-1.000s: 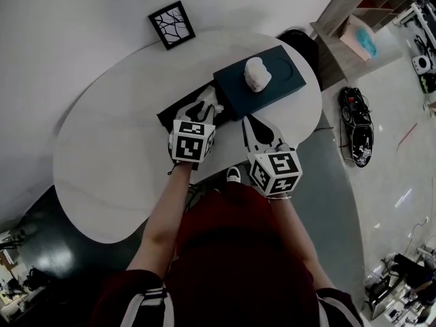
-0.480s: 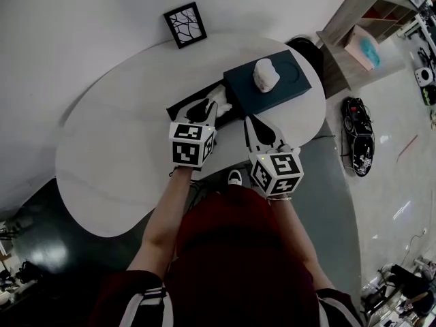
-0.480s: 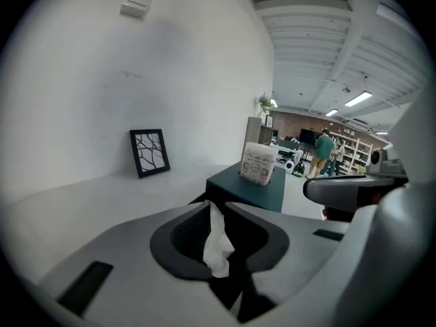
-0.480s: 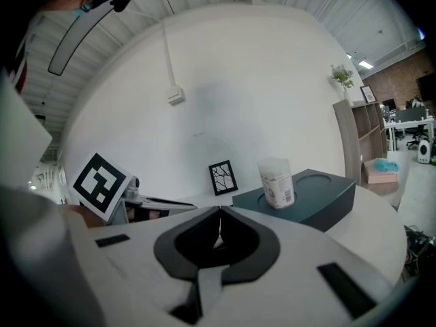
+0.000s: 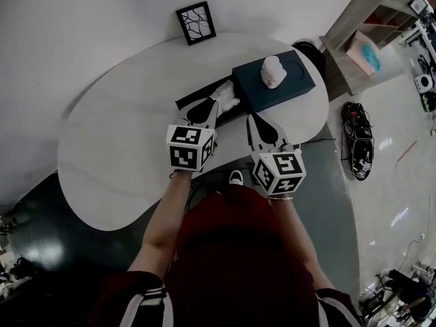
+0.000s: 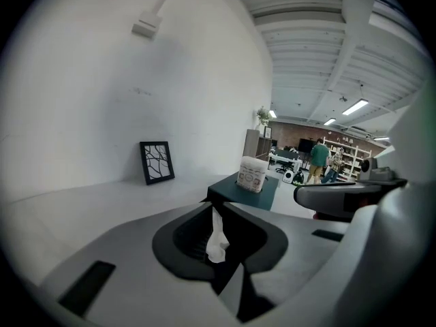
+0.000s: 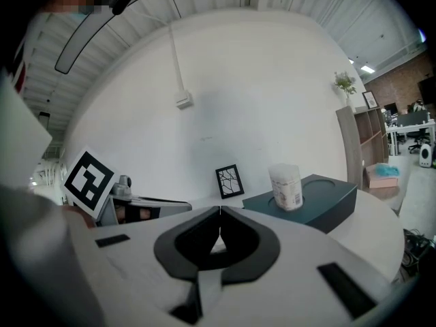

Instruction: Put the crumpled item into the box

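Crumpled item (image 5: 226, 95): a white wad, pinched at the tips of the left gripper; it hangs down between the jaws in the left gripper view (image 6: 216, 240).
Where it is: above the table, over a dark flat slab (image 5: 187, 103), just beside the near-left end of the box and not in it.
Left gripper (image 5: 218, 102): jaws closed on the crumpled item, with the white wad showing in the dark hollow between the pads; it points up and to the right, toward the box.
Right gripper (image 5: 254, 118): jaws pressed together at the tips (image 7: 219, 211) and holding nothing; only a small gap of pale table shows behind them. It is held over the table's near edge, close in front of the box and apart from the left gripper.
Box (image 5: 285, 90): dark teal and oblong, lying on the far right part of the table, with a round recess in its top at the right end.
White cylinder (image 5: 272, 72): stands upright on top of the box, toward its middle.
Picture frame (image 5: 196, 23): black, with a branching pattern, leaning at the table's far edge by the wall, well apart from both grippers.
Table (image 5: 116, 155): white, with a rounded outline.
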Action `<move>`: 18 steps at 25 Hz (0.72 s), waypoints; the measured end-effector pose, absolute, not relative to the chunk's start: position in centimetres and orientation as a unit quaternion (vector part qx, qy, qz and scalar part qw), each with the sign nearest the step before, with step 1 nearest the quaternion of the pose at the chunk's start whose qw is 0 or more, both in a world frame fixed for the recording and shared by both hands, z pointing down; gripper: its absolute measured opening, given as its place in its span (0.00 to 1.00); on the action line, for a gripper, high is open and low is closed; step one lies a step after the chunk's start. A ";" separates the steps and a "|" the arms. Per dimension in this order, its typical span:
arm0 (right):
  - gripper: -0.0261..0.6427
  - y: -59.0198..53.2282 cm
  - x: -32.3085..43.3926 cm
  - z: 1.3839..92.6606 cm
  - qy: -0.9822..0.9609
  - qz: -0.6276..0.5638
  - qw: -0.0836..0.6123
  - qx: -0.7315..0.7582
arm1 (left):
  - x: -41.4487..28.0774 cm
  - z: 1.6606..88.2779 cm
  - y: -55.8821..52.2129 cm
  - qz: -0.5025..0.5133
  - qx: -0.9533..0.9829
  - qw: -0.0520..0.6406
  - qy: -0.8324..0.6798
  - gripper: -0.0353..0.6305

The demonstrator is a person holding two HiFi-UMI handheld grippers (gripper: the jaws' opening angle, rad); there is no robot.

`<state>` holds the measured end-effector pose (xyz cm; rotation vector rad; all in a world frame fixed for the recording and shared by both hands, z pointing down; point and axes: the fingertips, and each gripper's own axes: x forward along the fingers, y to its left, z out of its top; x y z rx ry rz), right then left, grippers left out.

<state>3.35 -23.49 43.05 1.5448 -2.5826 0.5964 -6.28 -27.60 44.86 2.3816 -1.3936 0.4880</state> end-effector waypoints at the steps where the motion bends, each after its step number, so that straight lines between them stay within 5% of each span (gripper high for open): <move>1: 0.06 -23.3 3.2 42.9 -0.841 0.193 0.036 0.504 | -6.5 44.7 -27.3 0.167 0.838 0.168 -0.491 0.15; 18: 0.06 -20.1 0.5 41.4 -0.845 0.176 0.031 0.504 | -9.4 42.8 -22.4 0.132 0.843 0.159 -0.497 0.11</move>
